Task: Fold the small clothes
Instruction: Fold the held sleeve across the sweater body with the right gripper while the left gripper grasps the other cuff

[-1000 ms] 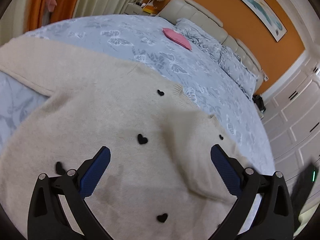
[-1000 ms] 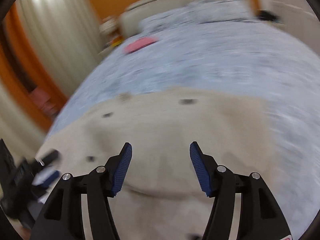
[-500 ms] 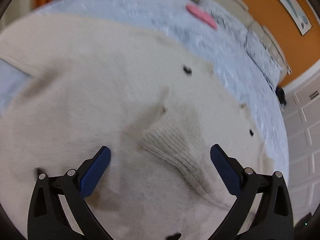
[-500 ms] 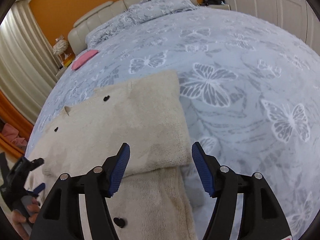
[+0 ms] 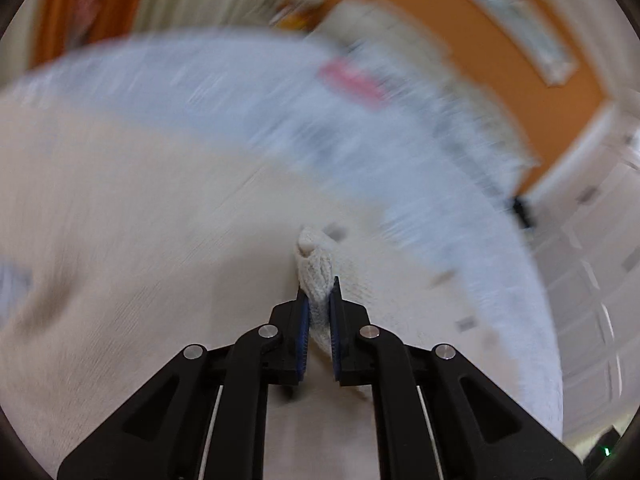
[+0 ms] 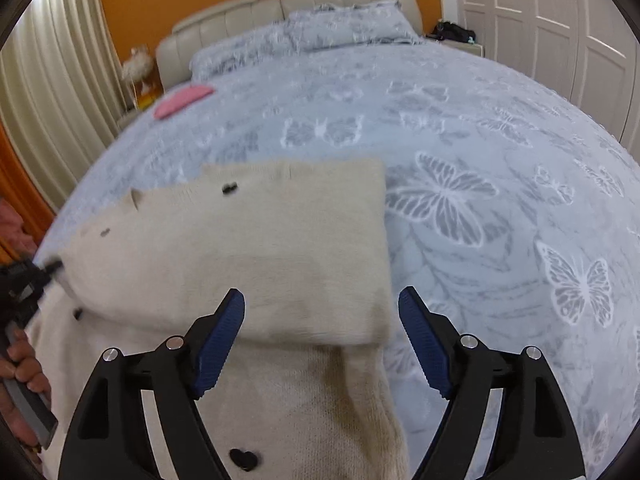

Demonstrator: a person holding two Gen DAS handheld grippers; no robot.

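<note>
A cream knit sweater [image 6: 280, 248] with small black hearts lies partly folded on the bed, its right side turned over onto the body. In the blurred left wrist view the sweater [image 5: 140, 240] fills the foreground. My left gripper [image 5: 319, 296] is shut on the ribbed cuff [image 5: 316, 272] of a sleeve and holds it up off the body. My right gripper [image 6: 322, 300] is open and empty, hovering over the lower edge of the folded panel. The left gripper's black body shows at the right wrist view's left edge [image 6: 24, 284].
The bed [image 6: 480, 140] has a grey-blue butterfly cover. A pink item [image 6: 182, 100] lies near the pillows [image 6: 344, 28] and beige headboard. Curtains hang at the left, white wardrobe doors [image 6: 560, 20] stand at the right.
My left gripper has closed on the sleeve cuff and is moving fast, blurring its view. My right gripper has opened wider and shifted slightly over the folded panel.
</note>
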